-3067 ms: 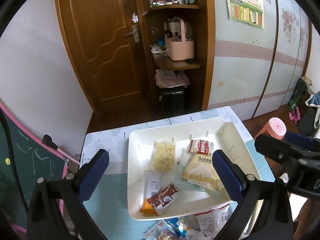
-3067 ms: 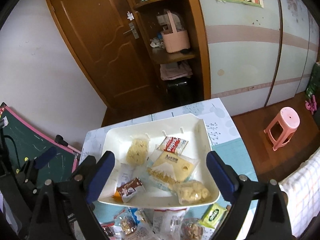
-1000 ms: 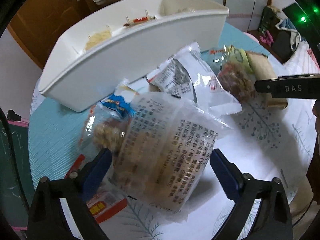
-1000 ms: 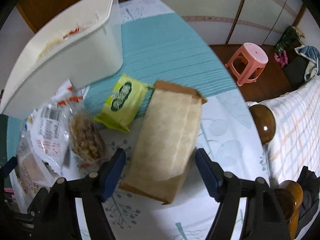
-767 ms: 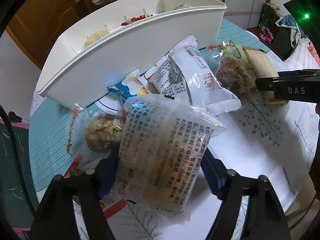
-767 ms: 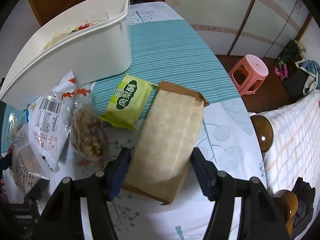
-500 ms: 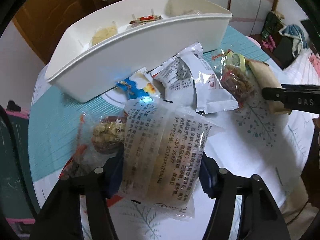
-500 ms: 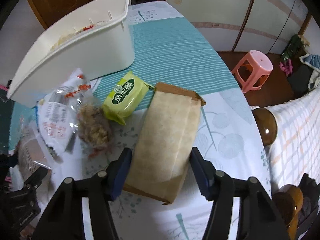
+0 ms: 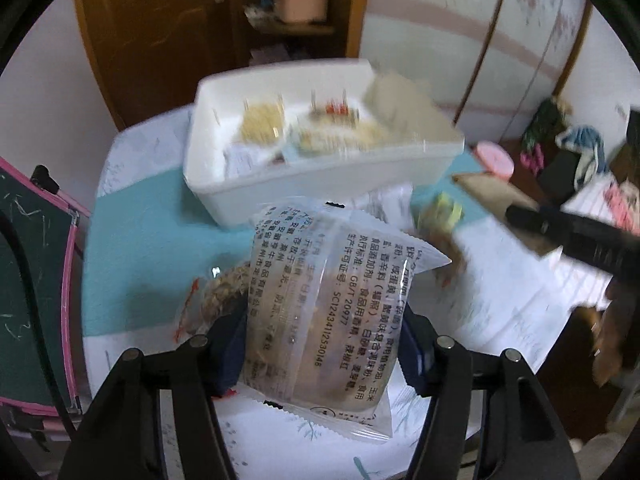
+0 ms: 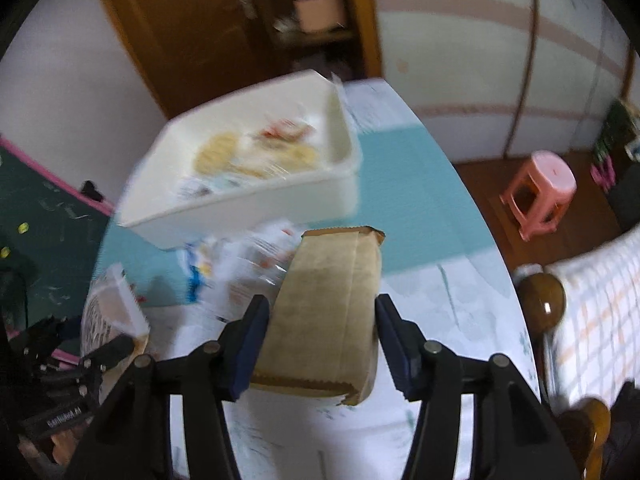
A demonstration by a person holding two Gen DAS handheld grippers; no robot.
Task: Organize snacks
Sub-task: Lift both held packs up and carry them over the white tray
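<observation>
A: Left gripper (image 9: 322,350), what's it doing?

B: Clamped on the clear snack packet (image 9: 324,312), a blue pad on each side of the pkt's lower half. Pkt fills centre-bottom of the left wrist view, black print facing the cam, its top end reaching up toward the white bin (image 9: 320,184). The pkt looks lifted off the table (image 9: 152,248).

A: And the right gripper (image 10: 320,340)?

B: Pinching the brown paper bag (image 10: 328,312) between its two blue pads, which sit on the bag's left and right edges. Bag is centre-bottom of the right wrist view, serrated top end pointing toward the bin (image 10: 248,208) in the upper-left middle of that frame. In the left wrist view the same bag (image 9: 496,200) shows at right-centre, with the right gripper's black finger across it.

A: Bin contents?

B: Blurred. Yellowish noodle-like snack, a red-and-white pkt, pale wrappers. Can't tell more.

A: Loose stuff on the table?

B: In the right wrist view, a blurry heap of wrappers (image 10: 240,264) lies between the bin and the bag, just left of the bag. In the left wrist view a pkt of brownish pieces (image 9: 220,296) sits just beside the left pad, and a yellow-green pkt (image 9: 444,212) lies right of the bin.

A: Off the table?

B: Pink stool (image 10: 540,192) on the floor, right side of the right wrist view.
</observation>
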